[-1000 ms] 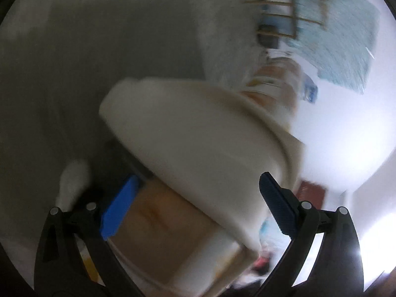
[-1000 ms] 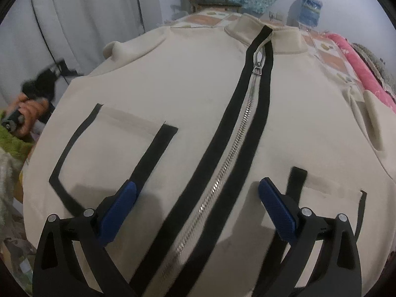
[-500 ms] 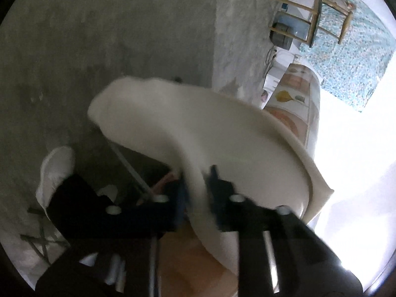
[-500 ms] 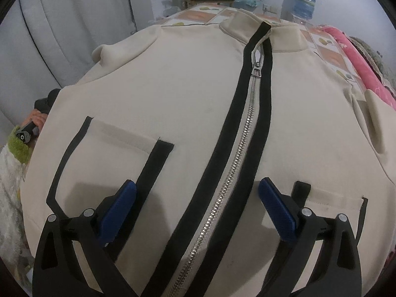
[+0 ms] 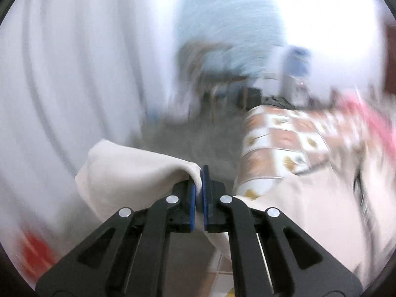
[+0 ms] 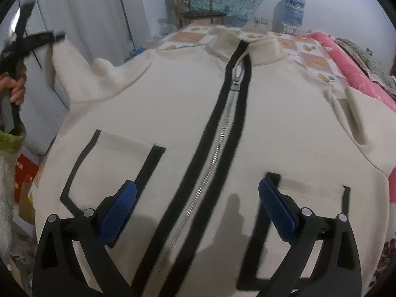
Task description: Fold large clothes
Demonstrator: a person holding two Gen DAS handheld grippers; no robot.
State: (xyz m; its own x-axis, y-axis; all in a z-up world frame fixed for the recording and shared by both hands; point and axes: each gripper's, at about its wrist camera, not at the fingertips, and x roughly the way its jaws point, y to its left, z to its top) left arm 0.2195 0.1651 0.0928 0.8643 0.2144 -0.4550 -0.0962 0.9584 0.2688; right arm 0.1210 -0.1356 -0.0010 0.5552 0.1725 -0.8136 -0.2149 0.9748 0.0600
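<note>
Left wrist view shows the left gripper with its blue pads clamped on a fold of cream fabric, the end of the jacket's left sleeve. The pinch sits at the fabric edge, which gives control of the sleeve end while the rest hangs free below and to the left. The background is motion-blurred, so detail beyond the pads is unreliable.

Right wrist view shows the jacket spread front-up on the bed, zipper closed, collar at the far end. The flat layout keeps the body square for folding. The sleeve is raised off the bed at the left edge, held by the other tool in the person's hand.

The right gripper hovers above the hem with jaws wide apart, empty, straddling the zipper line. Judged purpose: ready to steady the body while the sleeve is brought across.
</note>
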